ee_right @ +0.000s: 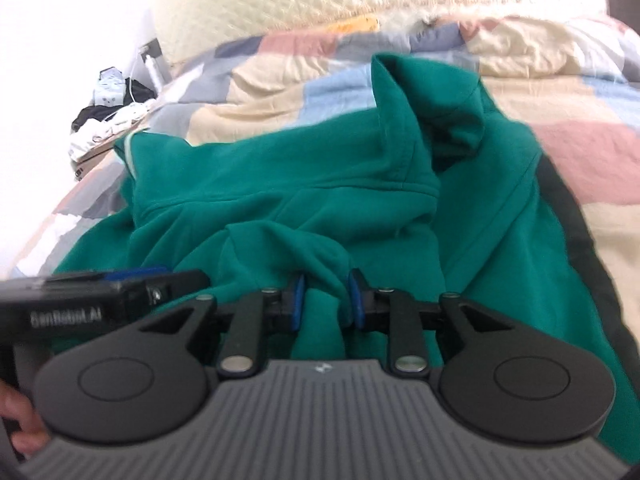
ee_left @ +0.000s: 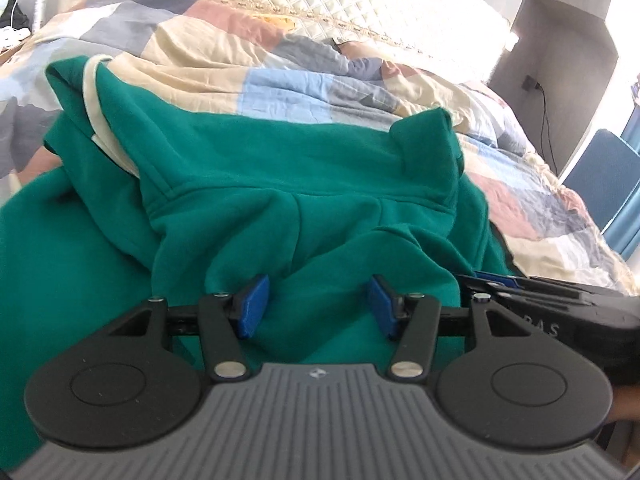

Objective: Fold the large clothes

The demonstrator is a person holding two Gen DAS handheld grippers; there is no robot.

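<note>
1. A green hoodie (ee_left: 280, 168) is lying rumpled on the patchwork quilt (ee_left: 320, 84).
2. The left gripper (ee_left: 316, 304) is spreading wide over hoodie fabric.
3. The right gripper (ee_right: 324, 300) is seemingly pinching a hoodie fold, probably to lift it for folding.

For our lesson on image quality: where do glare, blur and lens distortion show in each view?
Left wrist view: glare washes out the headboard at upper right; the hoodie is fairly sharp; the fisheye bends the wall edges. Right wrist view: softer overall, hoodie and quilt smeared; upper left corner blown white.
</note>
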